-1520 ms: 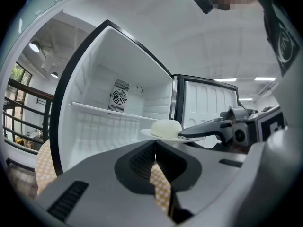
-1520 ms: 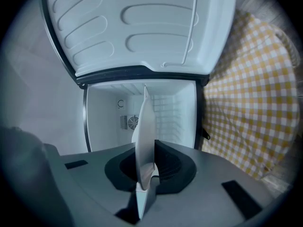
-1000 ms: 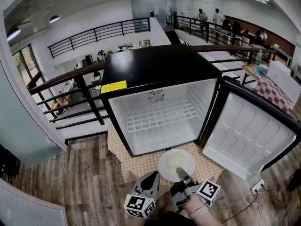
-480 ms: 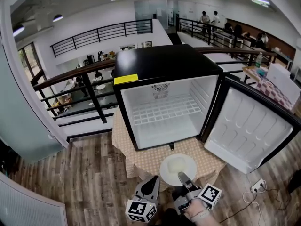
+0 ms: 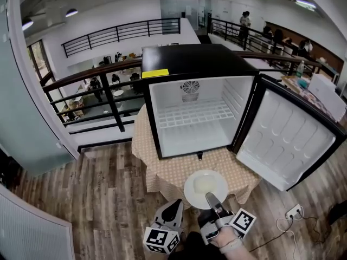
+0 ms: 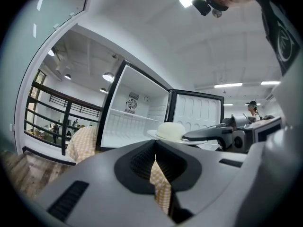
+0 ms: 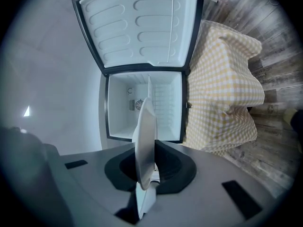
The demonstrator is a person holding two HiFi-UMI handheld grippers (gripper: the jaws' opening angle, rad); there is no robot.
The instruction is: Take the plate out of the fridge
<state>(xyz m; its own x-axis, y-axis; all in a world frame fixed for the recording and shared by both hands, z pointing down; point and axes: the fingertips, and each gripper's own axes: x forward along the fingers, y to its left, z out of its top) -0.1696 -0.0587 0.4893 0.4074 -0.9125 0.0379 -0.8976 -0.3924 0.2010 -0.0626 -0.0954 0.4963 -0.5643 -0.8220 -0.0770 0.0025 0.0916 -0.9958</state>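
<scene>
So I'd drawn plate (image 5: 205, 187) farther from fridge (image 5: 195, 112) at 12, task ~done; R gripper (image 5: 211, 199) fingers clamped its rim, L gripper (image 5: 175, 205) fingers pressed together, empty.

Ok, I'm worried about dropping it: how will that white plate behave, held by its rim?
Probably stiff: the plate juts out flat though the right gripper pinches only its near rim. It looks glazed, so possibly slippery and breakable if dropped.

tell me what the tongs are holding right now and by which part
The right tongs clamp the white plate by the part of its rim nearest the person. The left tongs are shut and hold nothing.
</scene>
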